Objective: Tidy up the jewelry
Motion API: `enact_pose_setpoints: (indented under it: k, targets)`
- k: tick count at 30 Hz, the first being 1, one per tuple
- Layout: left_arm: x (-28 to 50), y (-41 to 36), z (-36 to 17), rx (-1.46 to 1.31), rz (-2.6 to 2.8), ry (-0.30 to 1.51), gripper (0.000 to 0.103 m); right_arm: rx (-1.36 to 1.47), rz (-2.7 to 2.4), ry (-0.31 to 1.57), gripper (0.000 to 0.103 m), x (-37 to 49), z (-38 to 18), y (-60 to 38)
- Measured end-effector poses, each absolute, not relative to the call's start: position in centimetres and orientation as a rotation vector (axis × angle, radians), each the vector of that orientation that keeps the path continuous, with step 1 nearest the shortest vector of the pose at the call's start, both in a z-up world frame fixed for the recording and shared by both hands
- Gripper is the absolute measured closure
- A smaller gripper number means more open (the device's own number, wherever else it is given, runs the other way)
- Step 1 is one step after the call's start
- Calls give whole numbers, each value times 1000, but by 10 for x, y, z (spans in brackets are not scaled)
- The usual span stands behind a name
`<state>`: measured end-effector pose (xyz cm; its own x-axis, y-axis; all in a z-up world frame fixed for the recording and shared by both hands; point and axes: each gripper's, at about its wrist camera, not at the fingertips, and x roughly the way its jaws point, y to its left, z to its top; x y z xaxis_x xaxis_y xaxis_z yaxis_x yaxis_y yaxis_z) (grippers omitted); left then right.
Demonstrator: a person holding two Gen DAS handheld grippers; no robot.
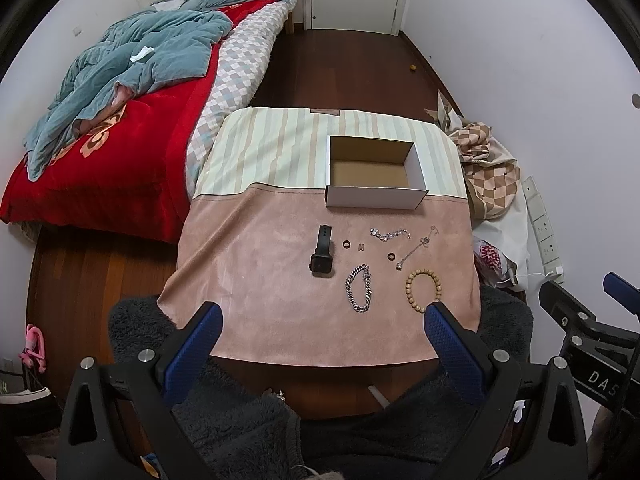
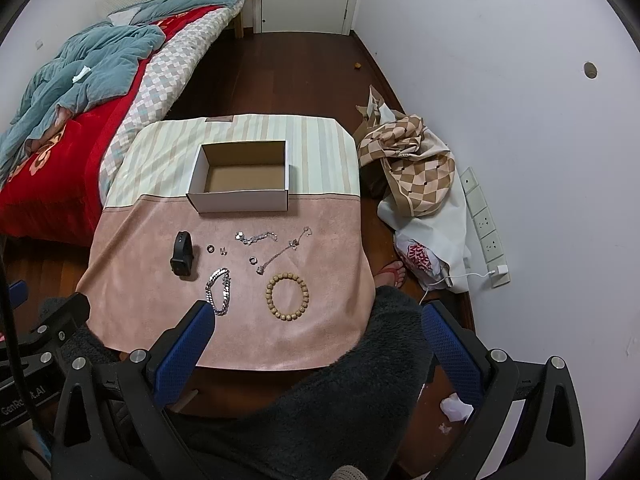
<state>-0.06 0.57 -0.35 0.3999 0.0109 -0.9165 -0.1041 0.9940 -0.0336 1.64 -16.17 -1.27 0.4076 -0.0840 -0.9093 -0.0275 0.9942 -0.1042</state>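
Note:
An empty white cardboard box (image 1: 376, 196) (image 2: 240, 200) sits at the middle of a small cloth-covered table (image 1: 256, 272) (image 2: 136, 280). In front of it lie a black smartwatch (image 1: 322, 254) (image 2: 183, 257), a silver chain bracelet (image 1: 359, 288) (image 2: 219, 290), a wooden bead bracelet (image 1: 423, 291) (image 2: 287, 297), a crystal bracelet (image 1: 390, 234) (image 2: 256, 237), a thin pendant chain (image 1: 416, 247) (image 2: 282, 254), two small rings (image 1: 346, 244) (image 1: 391, 256) and a tiny earring (image 1: 361, 247). My left gripper (image 1: 324, 316) and right gripper (image 2: 318, 316) hover open above the table's near edge, holding nothing.
A bed with a red blanket and blue quilt (image 1: 112, 92) stands left of the table. A checkered cloth and bags (image 2: 416, 176) lie on the floor to the right, by a power strip (image 2: 486, 228). A person's dark fleece sleeves and a sandalled foot (image 2: 394, 272) show near me.

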Motion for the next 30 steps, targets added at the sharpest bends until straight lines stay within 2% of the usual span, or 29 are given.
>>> enact_pose_setpoints:
  k: [30]
  targets:
    - [-4, 5, 1, -86, 63, 1143, 0, -120, -40, 1141, 0, 17, -9, -158]
